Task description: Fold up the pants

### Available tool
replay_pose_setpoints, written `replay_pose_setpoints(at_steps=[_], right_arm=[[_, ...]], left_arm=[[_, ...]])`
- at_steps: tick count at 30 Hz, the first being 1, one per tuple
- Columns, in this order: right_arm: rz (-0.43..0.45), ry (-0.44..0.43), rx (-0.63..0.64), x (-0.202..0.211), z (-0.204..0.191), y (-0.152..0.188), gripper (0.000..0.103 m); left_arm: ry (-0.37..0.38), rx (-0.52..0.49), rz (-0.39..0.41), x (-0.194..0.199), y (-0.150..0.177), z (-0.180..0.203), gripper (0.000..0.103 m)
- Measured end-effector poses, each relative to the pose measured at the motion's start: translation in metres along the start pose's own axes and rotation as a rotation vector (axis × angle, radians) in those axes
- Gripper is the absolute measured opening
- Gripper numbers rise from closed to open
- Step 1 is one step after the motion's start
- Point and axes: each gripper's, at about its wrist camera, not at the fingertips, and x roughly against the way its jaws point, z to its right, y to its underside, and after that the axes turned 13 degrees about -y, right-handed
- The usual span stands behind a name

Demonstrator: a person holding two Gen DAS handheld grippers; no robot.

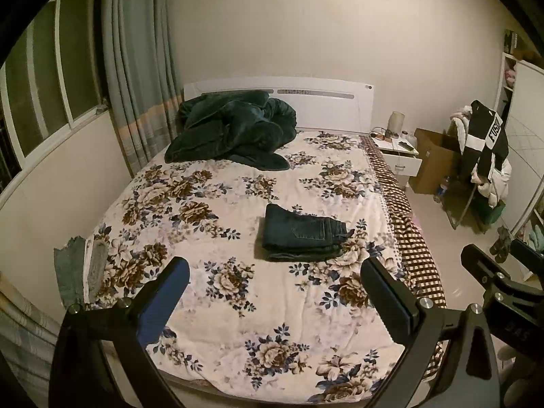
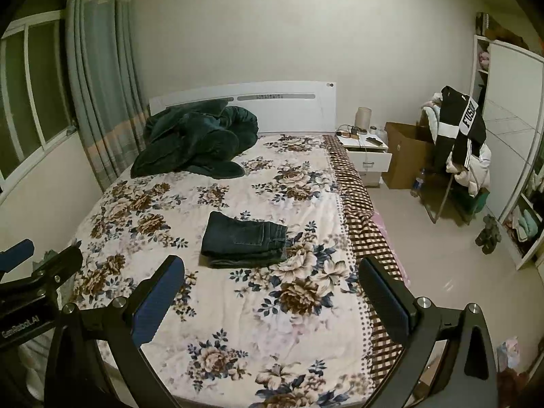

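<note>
Pants (image 1: 302,233) lie folded in a compact stack on the floral bed (image 1: 210,309), right of centre. Left hand-held gripper (image 1: 275,292) and right hand-held gripper (image 2: 272,289) both spread apart, empty, well short of the stack.

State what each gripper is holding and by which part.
Nothing is held. The left gripper and right gripper are both open and empty above the bed; the folded jeans lie untouched on the floral cover.
</note>
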Motion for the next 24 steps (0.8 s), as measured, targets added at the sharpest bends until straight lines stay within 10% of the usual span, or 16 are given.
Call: replay_pose_setpoints(at_steps=[24], right_arm=[[-0.001,-0.01,0.003,0.006,-0.013,0.007,0.103]], left_arm=[[-0.045,0.019,0.02,0.015,0.001,-0.002,0.103]])
